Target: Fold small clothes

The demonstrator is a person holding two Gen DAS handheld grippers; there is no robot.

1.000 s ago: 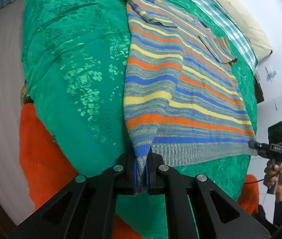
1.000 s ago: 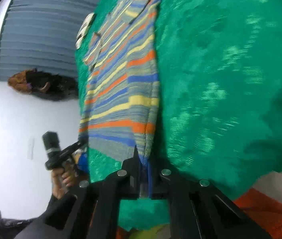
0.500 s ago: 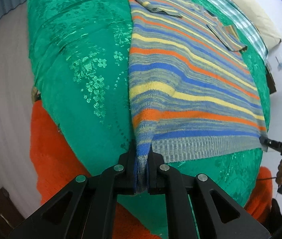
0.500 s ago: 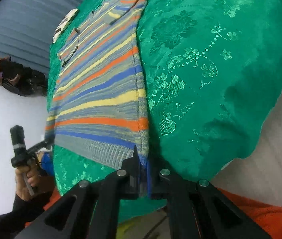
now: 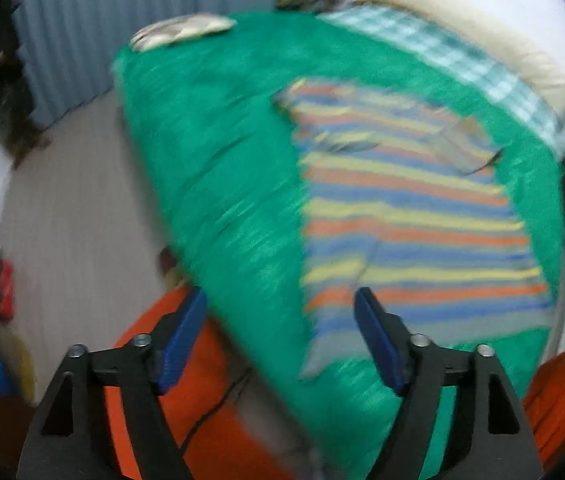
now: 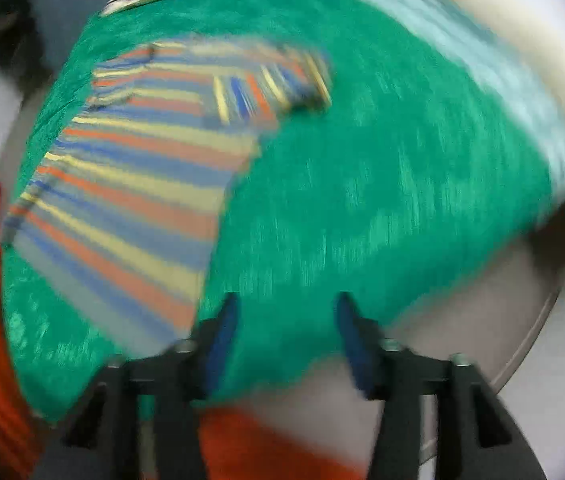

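A striped knit sweater (image 5: pixel 402 216) in blue, orange, yellow and grey lies spread flat on a green bedspread (image 5: pixel 226 168). It also shows in the right wrist view (image 6: pixel 142 184), with one sleeve folded across its top. My left gripper (image 5: pixel 280 340) is open and empty, above the bed's near edge, just left of the sweater's hem corner. My right gripper (image 6: pixel 284 340) is open and empty, just right of the hem's other corner. Both views are motion-blurred.
An orange blanket (image 5: pixel 202 420) hangs below the bedspread at the bed's near end. A checked cloth (image 5: pixel 462 56) and a cream pillow (image 5: pixel 482 36) lie along the far side. A pale cushion (image 5: pixel 182 32) sits at the far corner. Grey floor (image 5: pixel 74 208) lies to the left.
Both grippers have opened and let go of the sweater's hem corners, then pulled up and back. The sweater now lies flat on the bed.
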